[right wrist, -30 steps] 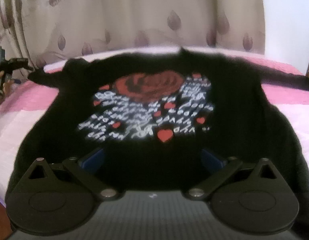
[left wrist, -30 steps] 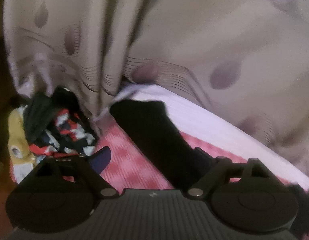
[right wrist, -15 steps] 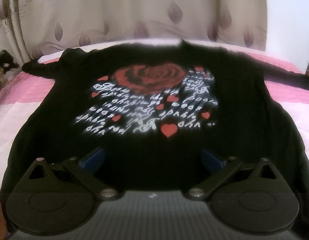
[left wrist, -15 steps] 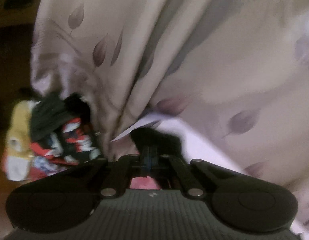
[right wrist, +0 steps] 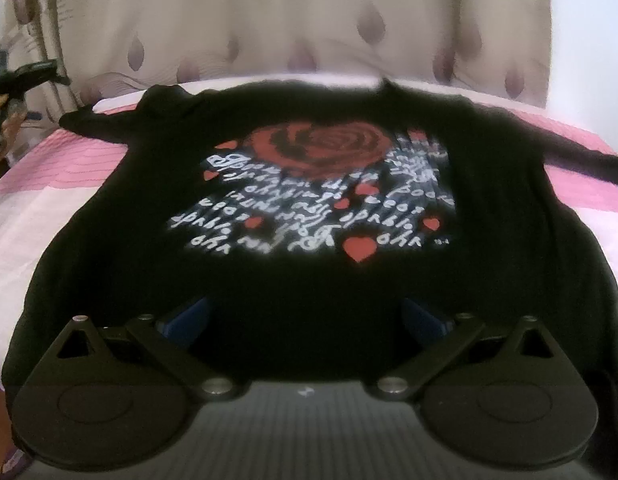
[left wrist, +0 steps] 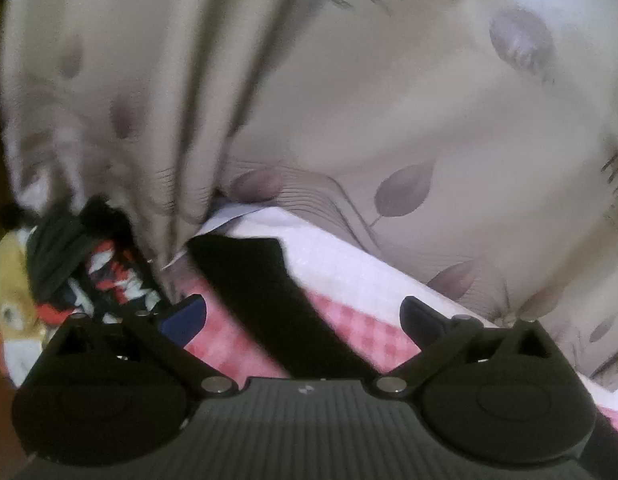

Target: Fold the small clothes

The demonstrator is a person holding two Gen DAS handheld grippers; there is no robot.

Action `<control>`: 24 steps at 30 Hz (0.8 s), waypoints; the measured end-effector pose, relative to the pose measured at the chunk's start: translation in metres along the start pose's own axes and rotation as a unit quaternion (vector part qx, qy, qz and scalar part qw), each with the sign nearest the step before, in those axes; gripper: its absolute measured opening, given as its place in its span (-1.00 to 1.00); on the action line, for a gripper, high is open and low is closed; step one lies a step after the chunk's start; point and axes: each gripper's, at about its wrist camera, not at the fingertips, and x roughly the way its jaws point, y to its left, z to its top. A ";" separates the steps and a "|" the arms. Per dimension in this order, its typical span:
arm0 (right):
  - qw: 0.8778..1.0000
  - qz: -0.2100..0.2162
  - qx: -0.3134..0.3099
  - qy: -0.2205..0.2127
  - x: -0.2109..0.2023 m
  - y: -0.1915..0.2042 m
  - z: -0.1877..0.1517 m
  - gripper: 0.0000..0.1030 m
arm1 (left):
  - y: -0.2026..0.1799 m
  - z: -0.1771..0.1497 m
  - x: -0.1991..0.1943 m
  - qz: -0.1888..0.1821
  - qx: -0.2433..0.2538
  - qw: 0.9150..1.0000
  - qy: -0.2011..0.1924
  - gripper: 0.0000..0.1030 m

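A black long-sleeved shirt with a red rose and white lettering lies flat, print up, on the pink and white bed cover. My right gripper hovers open over the shirt's near hem, with only flat cloth under its fingers. In the left wrist view the shirt's black sleeve runs across the checked cover toward the bed's corner. My left gripper is over that sleeve. Its jaws are opening, and the pads stand wide of the cloth.
A patterned beige curtain hangs close behind the bed and drapes over its far corner. A pile of mixed clothes, yellow, dark green and red-and-white, sits beyond the bed's left end. A white wall is at the far right.
Half a second ago my left gripper was shut at the sleeve's end and raised toward the curtain. Now it is open again with the sleeve lying flat. The right gripper has barely moved.
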 end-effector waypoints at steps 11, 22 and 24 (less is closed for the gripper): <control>1.000 0.000 -0.003 0.005 0.006 -0.006 0.005 1.00 | -0.040 0.009 0.121 0.215 0.116 0.966 0.083 0.46; 1.000 0.005 0.014 0.004 0.001 -0.010 0.008 1.00 | -0.007 0.003 0.033 0.150 -0.025 0.988 -0.030 -0.80; 1.000 0.008 0.018 0.002 -0.001 -0.011 0.007 1.00 | 0.003 -0.006 0.003 0.129 -0.037 0.990 -0.048 -0.80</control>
